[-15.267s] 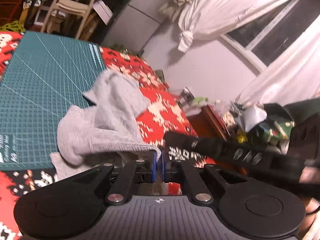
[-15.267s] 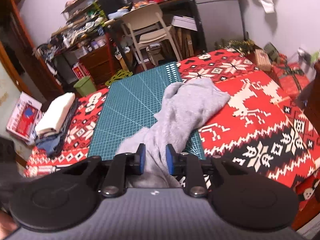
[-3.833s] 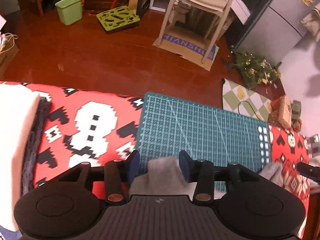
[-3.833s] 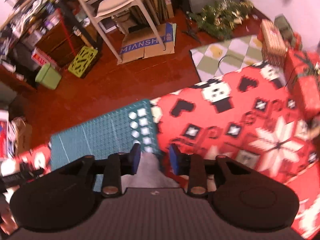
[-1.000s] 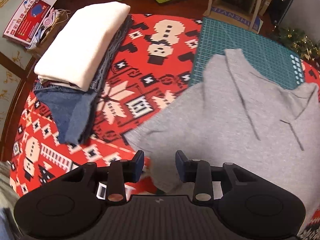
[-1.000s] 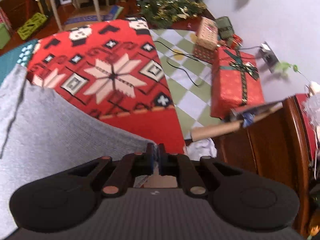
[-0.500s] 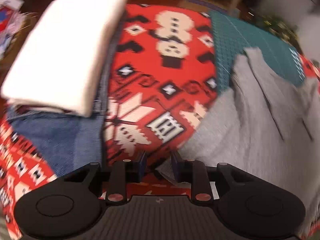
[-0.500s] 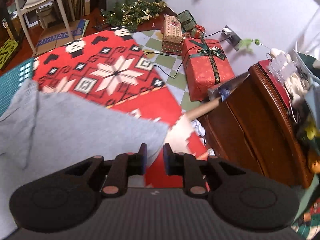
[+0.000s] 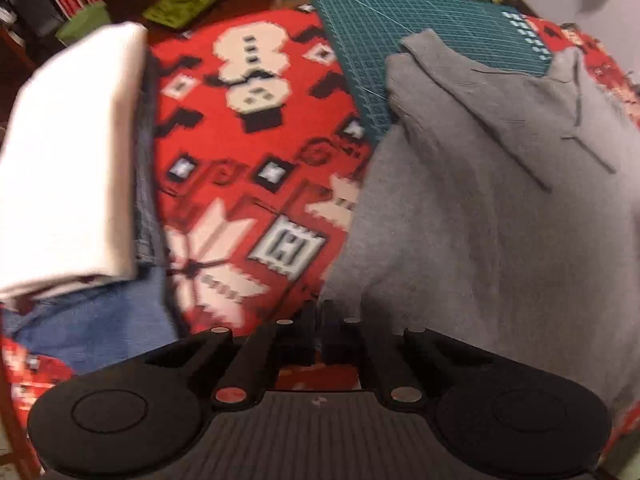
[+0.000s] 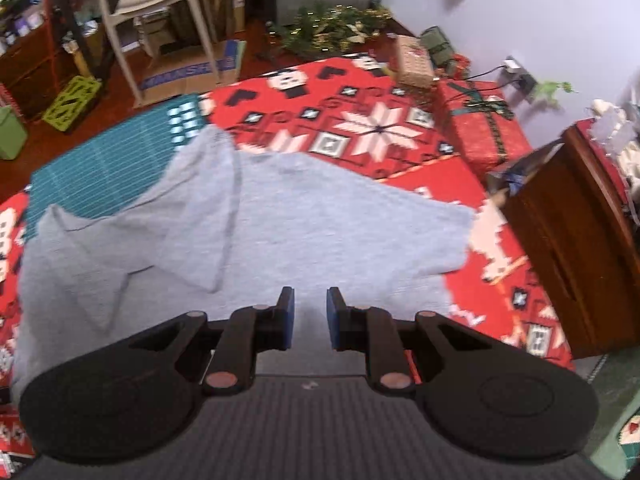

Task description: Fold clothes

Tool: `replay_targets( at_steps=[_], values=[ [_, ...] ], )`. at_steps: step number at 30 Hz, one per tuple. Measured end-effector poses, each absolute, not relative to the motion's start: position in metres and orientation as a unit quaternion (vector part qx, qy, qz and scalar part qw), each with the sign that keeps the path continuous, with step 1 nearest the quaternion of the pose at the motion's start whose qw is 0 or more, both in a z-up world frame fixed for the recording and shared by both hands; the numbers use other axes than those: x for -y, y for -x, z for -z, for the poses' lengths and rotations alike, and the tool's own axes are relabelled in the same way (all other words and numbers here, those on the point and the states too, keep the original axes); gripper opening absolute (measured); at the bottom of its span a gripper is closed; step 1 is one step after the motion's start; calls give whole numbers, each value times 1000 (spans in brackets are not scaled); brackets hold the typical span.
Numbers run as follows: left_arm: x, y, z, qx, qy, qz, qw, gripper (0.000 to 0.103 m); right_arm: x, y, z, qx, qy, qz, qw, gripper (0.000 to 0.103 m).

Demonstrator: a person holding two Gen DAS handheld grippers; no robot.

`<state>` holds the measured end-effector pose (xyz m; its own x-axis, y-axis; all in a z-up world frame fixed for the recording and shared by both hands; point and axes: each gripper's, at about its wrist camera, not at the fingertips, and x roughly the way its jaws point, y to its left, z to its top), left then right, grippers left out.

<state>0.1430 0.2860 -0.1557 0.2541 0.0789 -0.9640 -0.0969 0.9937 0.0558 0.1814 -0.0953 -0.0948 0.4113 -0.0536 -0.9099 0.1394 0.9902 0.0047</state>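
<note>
A grey garment (image 9: 500,216) lies spread on the red patterned blanket (image 9: 256,152), its far part over a teal cutting mat (image 9: 400,28). My left gripper (image 9: 319,320) is shut on the garment's near left corner. In the right wrist view the same garment (image 10: 280,216) lies flat, with a sleeve folded across it. My right gripper (image 10: 310,316) is open and empty above its near edge.
A folded white cloth (image 9: 68,152) lies on folded blue jeans (image 9: 92,328) at the left. A brown wooden cabinet (image 10: 580,232) stands at the right of the bed. Wrapped gifts (image 10: 476,120), a chair (image 10: 156,4) and a cardboard box (image 10: 188,68) are on the floor beyond.
My left gripper has closed on the garment's left corner. My right gripper has let go of the right corner, opened wider and drawn back; the garment now lies flat.
</note>
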Motion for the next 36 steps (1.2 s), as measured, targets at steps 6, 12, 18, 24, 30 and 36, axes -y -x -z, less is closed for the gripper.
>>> replay_targets(
  at_steps=[6,12,18,24,30,36],
  values=[
    [-325,-140,130,-588,18,-152,794,2,69,-199,92,-537,-48,-3,842,19],
    [-341,-143,129,-590,19,-159,791,2,4,-234,94,-536,-47,-122,834,19],
    [-339,-144,136,-591,20,-157,791,2,-93,-268,115,-532,-43,-234,813,12],
    [-349,-146,136,-591,46,-160,789,2,-171,-285,156,-558,6,-299,774,10],
    [-359,-145,131,-586,58,-163,792,2,-199,-290,167,-546,39,-308,778,5],
    [-364,-148,138,-593,89,-172,782,4,-205,-297,157,-541,49,-316,778,5]
  ],
)
